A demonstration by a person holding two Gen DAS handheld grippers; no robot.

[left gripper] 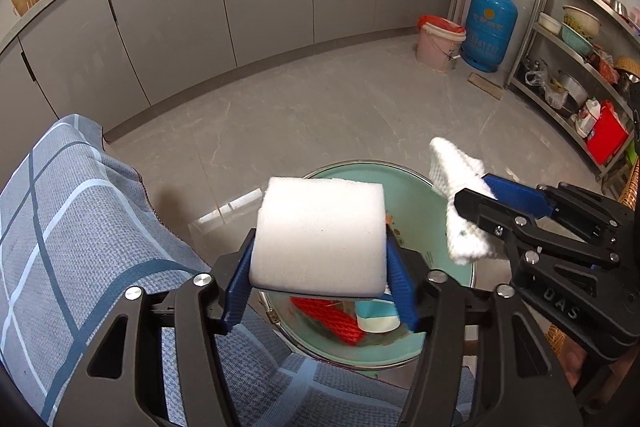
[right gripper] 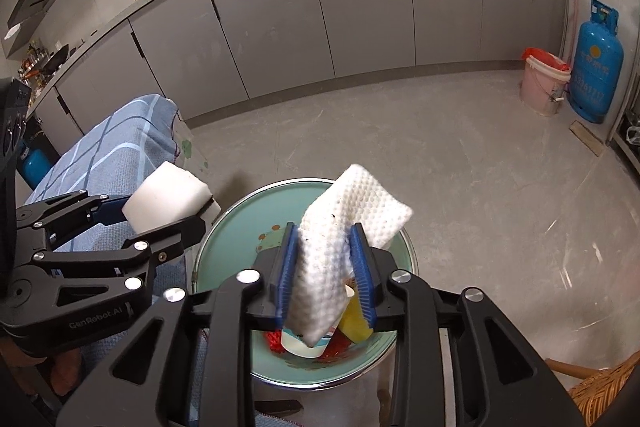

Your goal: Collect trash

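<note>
Two pieces of trash are hanging over the teal basin (right gripper: 224,239), each clamped in jaws. The left gripper (left gripper: 320,259) is squeezing a smooth white foam block (left gripper: 320,235) across its width, the jaws standing fairly wide around it. The right gripper (right gripper: 326,267) is pinching a dimpled white sponge cloth (right gripper: 340,227) with narrow jaws, the cloth sticking up and drooping below them. Already lying in the basin are a paper cup (right gripper: 300,345), a red mesh net (left gripper: 332,319) and something yellow (right gripper: 354,321). Judging by this, collecting is well along; releasing both pieces into the basin is what seems left.
</note>
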